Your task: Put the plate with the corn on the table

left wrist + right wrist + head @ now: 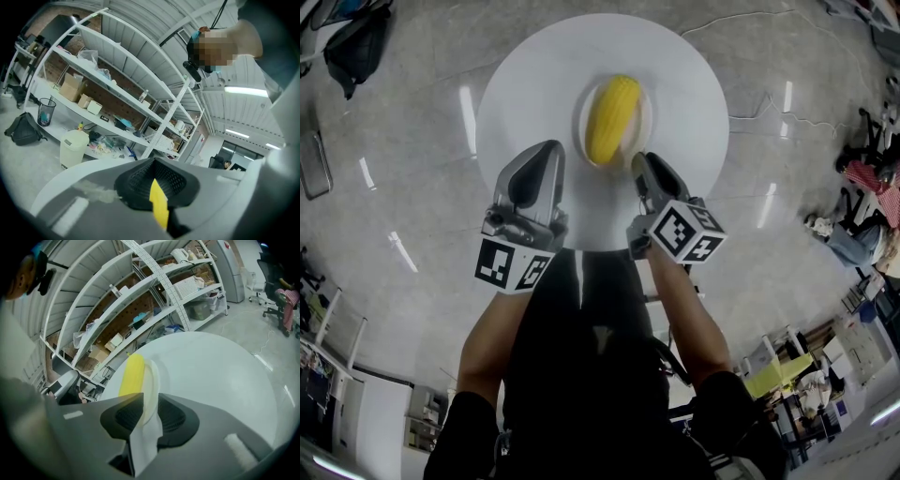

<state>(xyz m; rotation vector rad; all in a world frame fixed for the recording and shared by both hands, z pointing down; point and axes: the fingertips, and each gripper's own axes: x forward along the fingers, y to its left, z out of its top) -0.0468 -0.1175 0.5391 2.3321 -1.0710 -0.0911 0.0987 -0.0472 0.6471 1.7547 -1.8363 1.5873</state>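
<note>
Round white surface (516,112) below; right hand-held gripper (639,165) pinched plate (150,376) at near rim, corn (611,119) lengthwise straight ahead; left hand-held gripper (546,152) pressed together, empty, alongside.

In the head view the corn (612,119) covers most of the plate (648,114), so only a thin rim shows. The near rim goes under the fingers (654,178) of the right gripper (641,165). The person's body hides the near edge of the bench (525,103). In the right gripper view the plate's lower part is lost between the dark fingers. A yellow sliver (159,206) sits between the fingers of the left gripper (157,183); what it is, I cannot tell.
</note>
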